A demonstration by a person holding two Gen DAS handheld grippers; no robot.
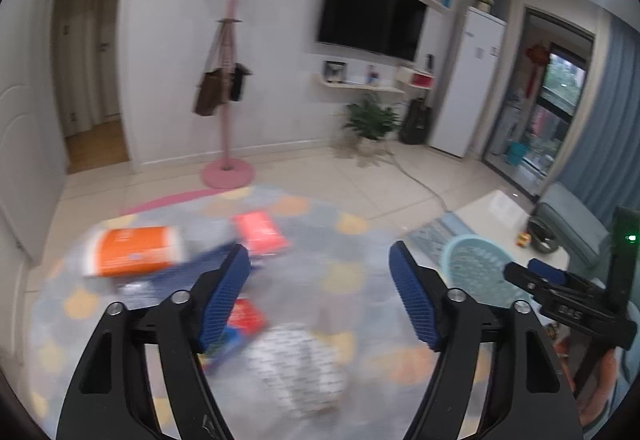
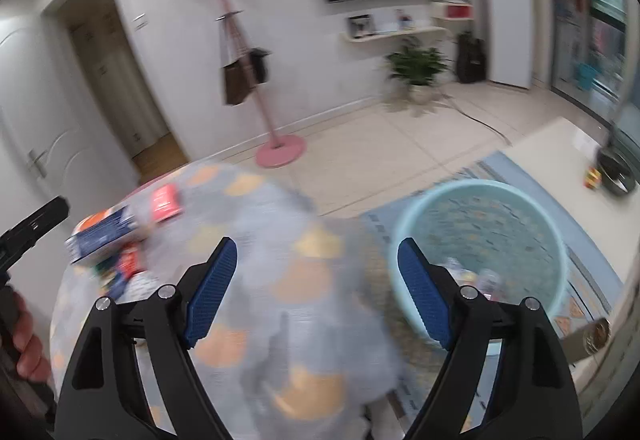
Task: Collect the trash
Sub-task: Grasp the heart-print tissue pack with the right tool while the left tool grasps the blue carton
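Trash lies on a round grey rug with orange dots [image 1: 344, 280]. In the left wrist view I see an orange-and-white packet [image 1: 134, 254], a red packet [image 1: 262, 234], a small red-and-blue box [image 1: 244, 324] and a crumpled white printed wrapper [image 1: 296, 364]. My left gripper [image 1: 320, 296] is open and empty above them. A light blue basket [image 2: 484, 252] with some trash inside sits to the right; it also shows in the left wrist view [image 1: 476, 268]. My right gripper [image 2: 316, 288] is open and empty, beside the basket. The trash pile [image 2: 116, 240] is at its left.
A pink coat stand [image 1: 228, 168] stands beyond the rug. A white low table [image 2: 568, 160] with a dark bowl [image 2: 616, 172] is at the right. A potted plant [image 1: 372, 120], a cable on the tiled floor, a TV wall and a doorway at left lie farther off.
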